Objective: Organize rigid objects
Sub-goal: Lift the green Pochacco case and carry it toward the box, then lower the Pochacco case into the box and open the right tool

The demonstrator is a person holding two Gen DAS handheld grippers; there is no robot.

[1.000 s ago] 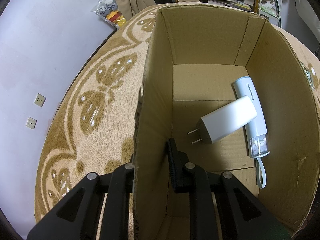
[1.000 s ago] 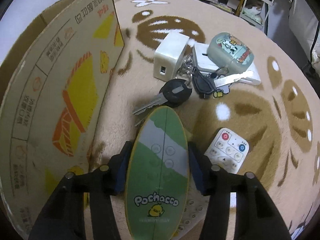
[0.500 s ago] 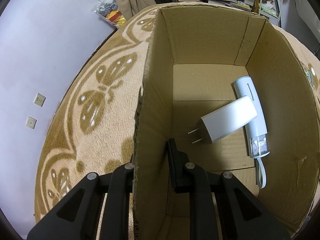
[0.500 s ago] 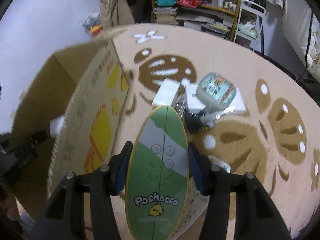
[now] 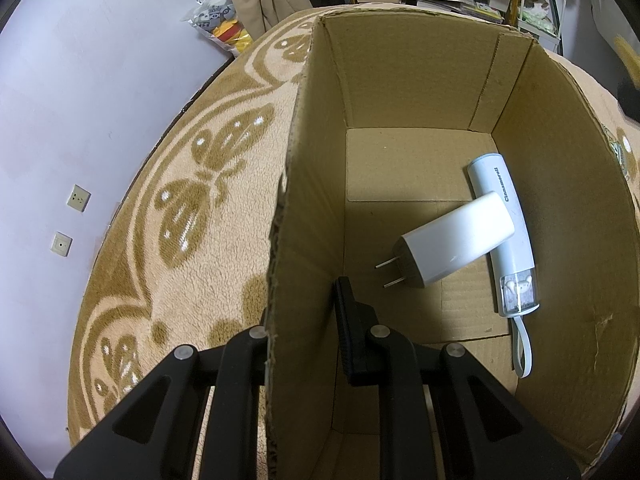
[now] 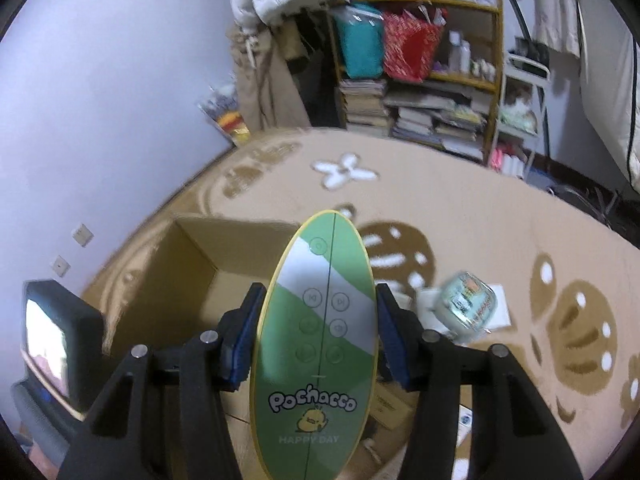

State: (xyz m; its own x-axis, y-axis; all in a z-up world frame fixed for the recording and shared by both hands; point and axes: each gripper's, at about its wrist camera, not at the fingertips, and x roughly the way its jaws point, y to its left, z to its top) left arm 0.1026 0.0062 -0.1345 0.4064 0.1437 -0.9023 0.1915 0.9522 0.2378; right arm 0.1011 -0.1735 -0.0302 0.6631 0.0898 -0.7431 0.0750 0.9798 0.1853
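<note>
My right gripper (image 6: 320, 336) is shut on a green oval Pochacco remote (image 6: 318, 344) and holds it in the air above the open cardboard box (image 6: 200, 264). My left gripper (image 5: 304, 320) is shut on the box's left wall (image 5: 308, 208), one finger outside, one inside. Inside the box lie a white plug charger (image 5: 452, 246) and a pale blue tube-shaped gadget (image 5: 506, 232) with a strap. A small round case (image 6: 466, 306) on a white flat thing sits on the rug right of the box.
A beige patterned rug (image 5: 192, 216) covers the floor. The lilac wall (image 5: 80, 80) runs along the left. A bookshelf (image 6: 420, 80) with books and bags stands at the back. A small dark screen device (image 6: 48, 340) shows at the left of the right wrist view.
My right gripper has risen high off the rug with the remote and moved left over the box. The left gripper and the box have not moved.
</note>
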